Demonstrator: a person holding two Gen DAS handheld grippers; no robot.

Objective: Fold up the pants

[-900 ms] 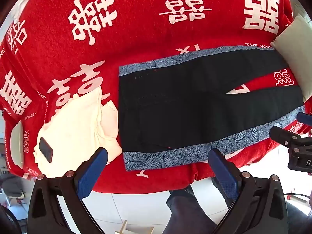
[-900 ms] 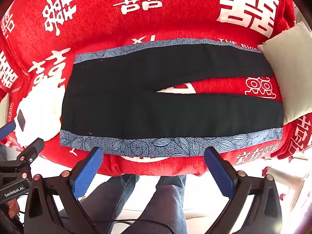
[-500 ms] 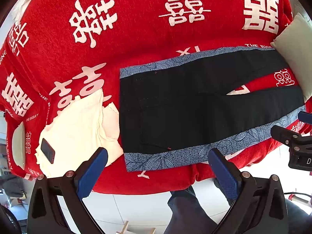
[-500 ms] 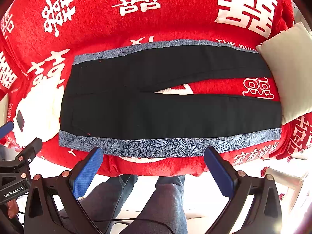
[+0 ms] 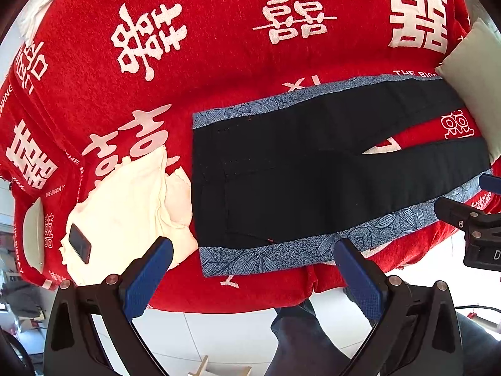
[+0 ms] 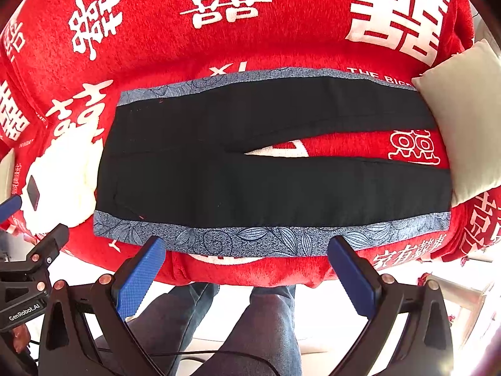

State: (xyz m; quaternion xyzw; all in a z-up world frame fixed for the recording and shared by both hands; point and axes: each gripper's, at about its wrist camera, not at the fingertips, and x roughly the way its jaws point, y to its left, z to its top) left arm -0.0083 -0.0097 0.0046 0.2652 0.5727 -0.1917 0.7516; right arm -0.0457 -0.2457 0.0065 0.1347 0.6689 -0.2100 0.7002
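hiding pants [image 6: 266, 169] cuffs behind cushion [image 6: 463, 125]

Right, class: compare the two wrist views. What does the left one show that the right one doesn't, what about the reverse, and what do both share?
Only the left wrist view: the right gripper at its right edge. Only the right wrist view: the left gripper at its left edge, and the pants' full length to the hems. Both: pants flat on the red blanket, cream cloth with a phone, pillow, open jaws.

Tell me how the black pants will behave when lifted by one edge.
The pants lie flat and thin, so they will probably droop. Both legs lie apart, so the free one may trail. The fuzzy red blanket may drag on them.
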